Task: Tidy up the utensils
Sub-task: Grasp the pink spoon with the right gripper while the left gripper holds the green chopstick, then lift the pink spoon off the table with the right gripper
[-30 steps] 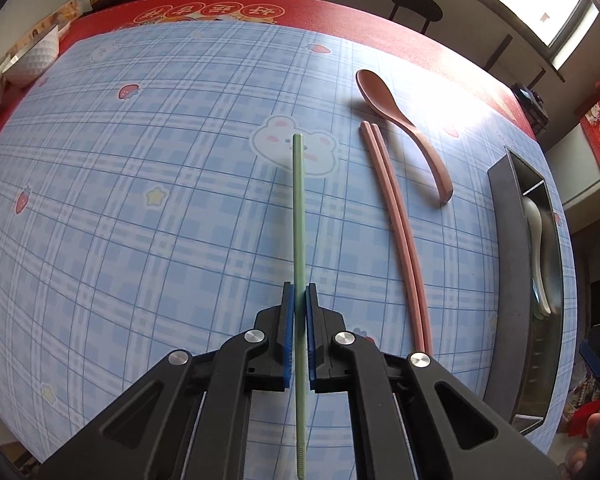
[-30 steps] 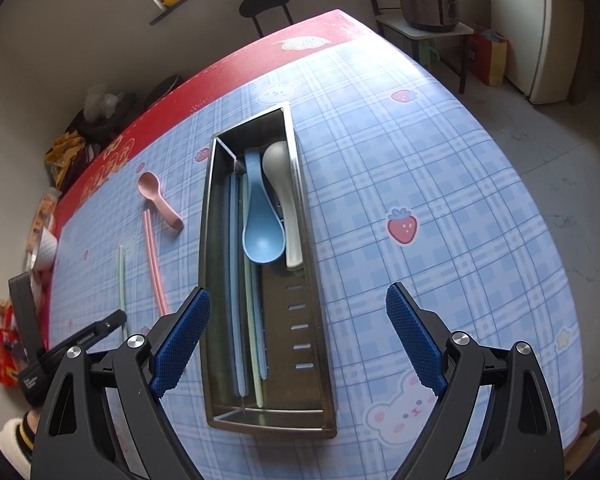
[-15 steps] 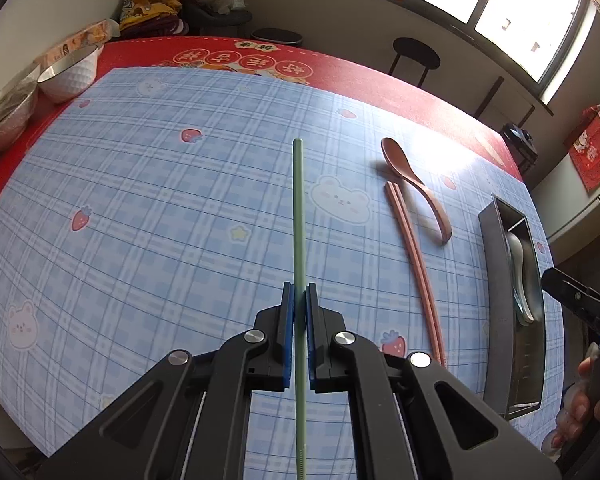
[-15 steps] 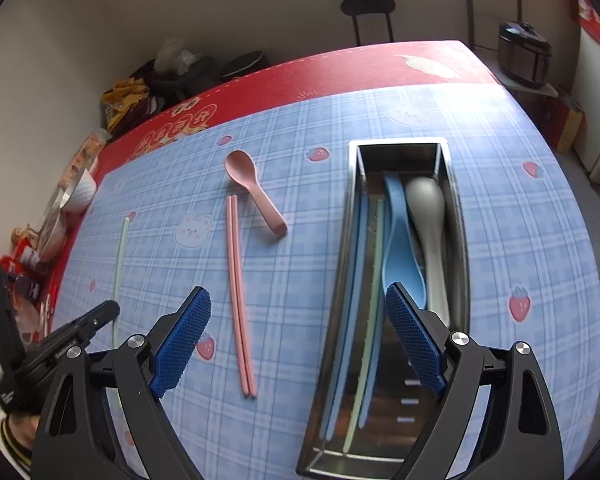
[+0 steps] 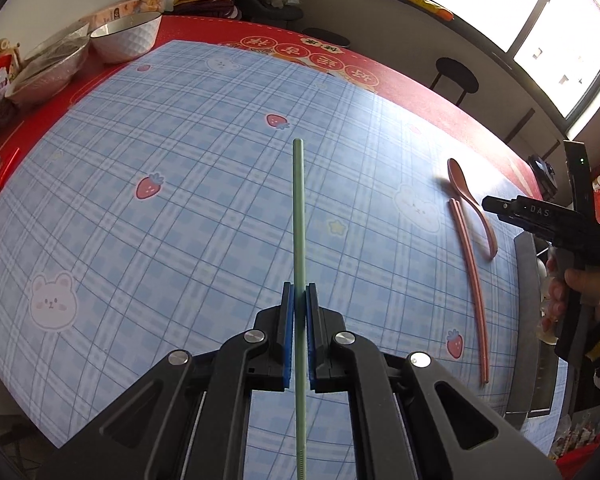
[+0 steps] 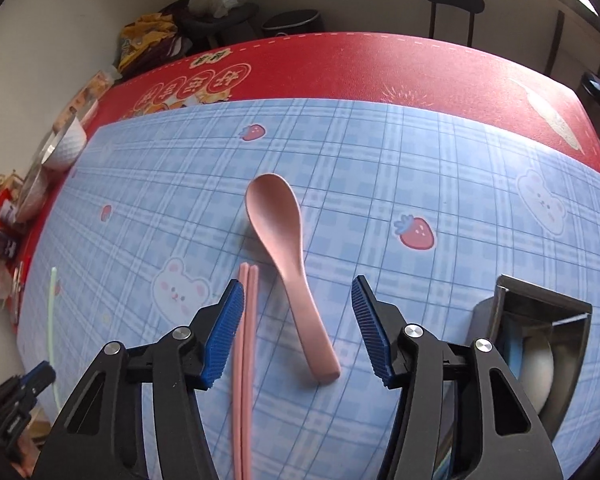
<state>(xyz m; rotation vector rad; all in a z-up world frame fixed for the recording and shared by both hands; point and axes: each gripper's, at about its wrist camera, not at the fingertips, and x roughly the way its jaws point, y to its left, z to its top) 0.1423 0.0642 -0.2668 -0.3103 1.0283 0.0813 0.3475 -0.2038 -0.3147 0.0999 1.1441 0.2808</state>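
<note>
**Inspector:** What is the left gripper (image 5: 299, 336) carrying?

**Assistant:** Its jaws are clamping a green chopstick (image 5: 299, 216) partway along its length. The stick is pointing out ahead of them, above the counter (image 5: 180, 184).

**Inspector:** And the right gripper (image 6: 298, 332)?

**Assistant:** Its jaws have just been closing and are standing about half apart, pressing on nothing. The handle of the pink spoon (image 6: 288, 256) is lying between them on the checked cloth, untouched. The pink chopsticks (image 6: 245, 344) are lying side by side just left of the spoon, close against the left jaw.

**Inspector:** The metal tray (image 6: 540, 300)?

**Assistant:** It is sitting to the right of the spoon, already holding a white spoon and something blue.

**Inspector:** How will the spoon handle?

**Assistant:** In my judgement it is looking light, stiff and smooth, likely plastic, so it may be slipping under the pads. The narrow handle near its middle is offering the surest hold; the bowl end is looking too wide and rounded. The nearby chopsticks are risking being pinched along with it.
</note>
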